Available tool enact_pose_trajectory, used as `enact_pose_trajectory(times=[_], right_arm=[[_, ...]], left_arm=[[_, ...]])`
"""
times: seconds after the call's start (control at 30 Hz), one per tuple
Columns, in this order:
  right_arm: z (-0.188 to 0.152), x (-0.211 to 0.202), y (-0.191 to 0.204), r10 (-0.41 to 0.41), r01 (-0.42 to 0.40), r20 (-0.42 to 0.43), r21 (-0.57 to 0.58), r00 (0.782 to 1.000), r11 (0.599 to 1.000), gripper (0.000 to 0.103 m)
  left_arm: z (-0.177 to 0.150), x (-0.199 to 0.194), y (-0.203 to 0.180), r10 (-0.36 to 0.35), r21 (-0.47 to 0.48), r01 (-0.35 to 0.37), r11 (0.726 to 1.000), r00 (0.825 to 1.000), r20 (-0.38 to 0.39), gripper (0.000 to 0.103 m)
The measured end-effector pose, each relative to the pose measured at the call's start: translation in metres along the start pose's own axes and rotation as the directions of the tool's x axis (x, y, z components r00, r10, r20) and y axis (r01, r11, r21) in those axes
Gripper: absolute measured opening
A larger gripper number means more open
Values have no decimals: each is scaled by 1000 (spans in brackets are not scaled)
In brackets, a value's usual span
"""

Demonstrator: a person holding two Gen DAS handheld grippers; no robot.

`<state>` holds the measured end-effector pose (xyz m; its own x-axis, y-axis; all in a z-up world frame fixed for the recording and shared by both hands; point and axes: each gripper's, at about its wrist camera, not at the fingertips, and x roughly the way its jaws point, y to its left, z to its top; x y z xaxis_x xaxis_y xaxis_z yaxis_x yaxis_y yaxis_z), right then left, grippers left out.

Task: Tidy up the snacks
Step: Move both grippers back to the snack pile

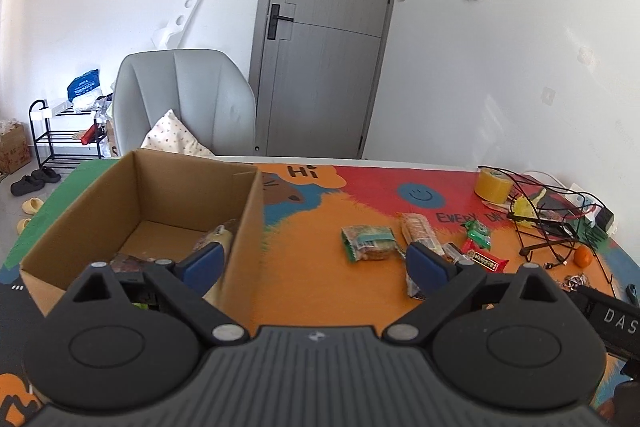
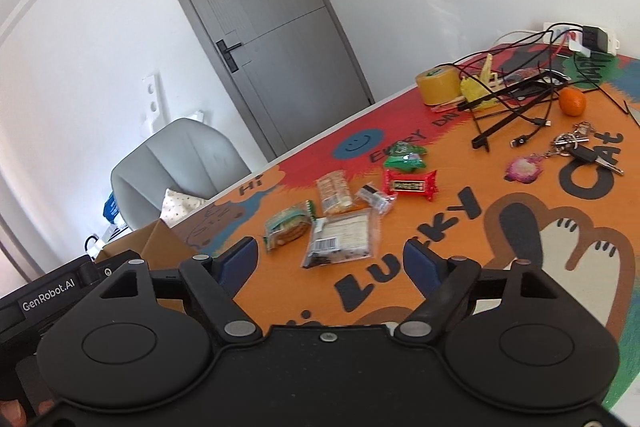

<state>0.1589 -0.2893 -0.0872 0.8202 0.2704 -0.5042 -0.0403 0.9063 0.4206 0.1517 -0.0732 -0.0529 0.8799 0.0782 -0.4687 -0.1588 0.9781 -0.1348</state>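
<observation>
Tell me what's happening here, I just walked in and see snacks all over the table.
A person is sorting snacks into a cardboard box with two handheld grippers. A few packets already lie in the box. The left gripper is open and empty beside the box's right wall. The right gripper is open and empty too, aimed toward the clear packet. The red candy bar and green packet remain on the mat.
</observation>
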Motion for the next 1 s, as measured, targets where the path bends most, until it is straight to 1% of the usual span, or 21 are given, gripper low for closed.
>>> enact_pose_trajectory(times=[0.23,0.63,0.87,1.0], right_arm=[[4,11,-20,-15,15,-8,23,1000,1000,80],[18,43,-49,-32,34,-37,58,999,998,79],[34,66,-60,-31,35,-61,65,998,997,70],[44,83,-67,-23,29,-77,73,997,997,63]], left_arm=[[-1,21,-17,-4,11,4,1000,1000,-23,97],[1,60,-41,4,34,-1,999,997,-76,97],[9,86,-49,19,33,-16,999,994,-105,97],[12,102,-53,36,46,-31,998,992,-118,97]])
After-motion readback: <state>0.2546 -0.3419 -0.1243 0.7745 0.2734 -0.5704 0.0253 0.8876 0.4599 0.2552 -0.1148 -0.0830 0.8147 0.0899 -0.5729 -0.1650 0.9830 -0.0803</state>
